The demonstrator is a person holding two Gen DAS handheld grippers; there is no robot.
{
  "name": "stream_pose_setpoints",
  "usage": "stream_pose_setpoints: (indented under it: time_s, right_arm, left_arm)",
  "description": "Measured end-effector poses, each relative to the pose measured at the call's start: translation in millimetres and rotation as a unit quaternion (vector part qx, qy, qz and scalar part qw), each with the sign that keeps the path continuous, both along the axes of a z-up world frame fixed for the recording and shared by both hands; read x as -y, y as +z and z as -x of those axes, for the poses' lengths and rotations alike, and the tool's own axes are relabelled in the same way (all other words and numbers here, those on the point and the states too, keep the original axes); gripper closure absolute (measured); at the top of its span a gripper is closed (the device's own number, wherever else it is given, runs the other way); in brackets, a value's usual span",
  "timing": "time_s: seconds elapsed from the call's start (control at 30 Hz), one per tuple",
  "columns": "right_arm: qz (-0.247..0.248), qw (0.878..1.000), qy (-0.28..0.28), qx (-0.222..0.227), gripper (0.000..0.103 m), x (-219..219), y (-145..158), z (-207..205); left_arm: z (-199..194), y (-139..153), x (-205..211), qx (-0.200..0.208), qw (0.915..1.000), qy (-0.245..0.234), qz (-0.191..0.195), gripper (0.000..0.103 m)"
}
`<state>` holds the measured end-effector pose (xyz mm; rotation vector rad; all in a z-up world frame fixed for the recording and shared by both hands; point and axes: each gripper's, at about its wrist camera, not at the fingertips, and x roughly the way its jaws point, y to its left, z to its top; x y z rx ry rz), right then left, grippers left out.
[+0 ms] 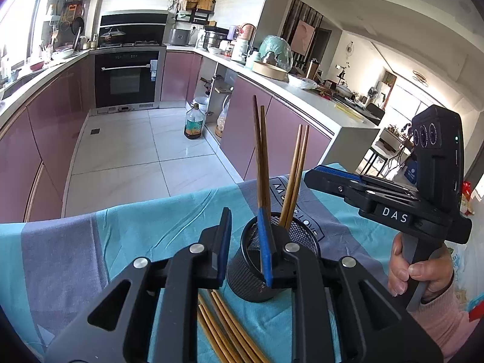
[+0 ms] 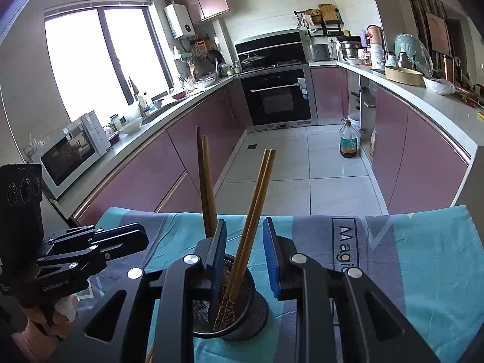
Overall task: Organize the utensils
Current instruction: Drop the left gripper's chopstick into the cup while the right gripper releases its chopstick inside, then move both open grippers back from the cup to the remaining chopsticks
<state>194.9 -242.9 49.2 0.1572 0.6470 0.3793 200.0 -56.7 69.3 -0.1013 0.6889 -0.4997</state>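
A black mesh cup (image 1: 272,260) stands upright on a table covered with a blue and grey cloth (image 1: 145,242), and four chopsticks stand in it in two pairs. The darker pair (image 1: 260,157) rises nearly straight up at the left of the cup, while the lighter pair (image 1: 295,178) leans to the right. The left gripper (image 1: 246,248) hangs over the cup with its jaws spread apart and nothing between them; its right finger (image 1: 266,257) dips inside the rim beside the darker pair, and its left finger sits just outside the cup wall. More loose chopsticks (image 1: 224,329) lie flat on the cloth under this gripper, close to the base of the cup. From the right wrist view, the right gripper (image 2: 245,260) is also spread wide and holding nothing, with the lighter pair (image 2: 255,211) standing in the gap between its fingers without touching either pad. Its left finger (image 2: 219,260) reaches down inside the cup (image 2: 239,311), and its right finger stays outside the rim. A hand (image 1: 408,269) in a pink sleeve grips the handle of the right gripper at the right edge of the table.
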Motion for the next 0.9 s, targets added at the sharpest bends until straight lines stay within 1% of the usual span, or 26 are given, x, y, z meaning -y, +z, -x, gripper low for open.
stream_pose_setpoints:
  time_s: [0.1, 0.17, 0.23, 0.3, 0.37, 0.4, 0.43, 0.47, 0.5, 0.57, 0.7, 0.77, 0.83, 0.9]
  right_arm:
    - [0.000, 1.000, -0.005, 0.008, 0.078, 1, 1, 6]
    - [-0.002, 1.000, -0.004, 0.013, 0.077, 2, 3, 13]
    - [-0.005, 1.000, -0.004, 0.023, 0.071, 3, 5, 22]
    - [-0.009, 0.999, 0.000, 0.035, 0.071, 4, 11, 33]
    - [-0.011, 0.999, 0.007, 0.051, 0.070, 3, 16, 47]
    - [-0.010, 0.998, 0.013, 0.060, 0.067, 2, 19, 55]
    - [-0.009, 0.997, 0.021, 0.069, 0.064, 0, 21, 63]
    - [-0.008, 0.997, 0.030, 0.074, 0.062, -2, 22, 70]
    - [-0.006, 0.996, 0.043, 0.078, 0.059, -5, 22, 78]
    - [-0.001, 0.995, 0.065, 0.078, 0.058, -12, 17, 90]
    - [0.015, 0.995, 0.094, 0.042, 0.058, -29, -13, 102]
    - [0.023, 0.994, 0.103, 0.013, 0.058, -38, -34, 102]
    - [0.023, 0.993, 0.112, -0.020, 0.058, -47, -55, 100]
    - [0.031, 0.992, 0.113, -0.043, 0.058, -56, -71, 99]
  left_arm:
    - [6, 2, -5, 0.010, 0.9999, 0.008, 0.001, 0.081]
    - [12, 4, -10, 0.021, 0.9996, 0.016, -0.003, 0.076]
    - [21, 6, -15, 0.032, 0.9992, 0.022, -0.004, 0.074]
    - [30, 7, -21, 0.042, 0.9987, 0.028, -0.006, 0.070]
    - [40, 8, -24, 0.053, 0.9979, 0.036, -0.012, 0.064]
    - [44, 9, -24, 0.057, 0.9975, 0.038, -0.014, 0.062]
    - [50, 8, -27, 0.061, 0.9972, 0.039, -0.018, 0.055]
    - [55, 6, -29, 0.064, 0.9968, 0.043, -0.022, 0.045]
    - [60, 3, -31, 0.067, 0.9963, 0.046, -0.028, 0.042]
    - [69, -7, -33, 0.065, 0.9957, 0.048, -0.045, 0.041]
    - [82, -35, -39, 0.036, 0.9962, 0.046, -0.064, 0.041]
    - [87, -49, -41, 0.021, 0.9955, 0.052, -0.076, 0.041]
    - [89, -62, -44, 0.002, 0.9956, 0.049, -0.080, 0.041]
    - [91, -76, -45, -0.016, 0.9948, 0.052, -0.086, 0.041]
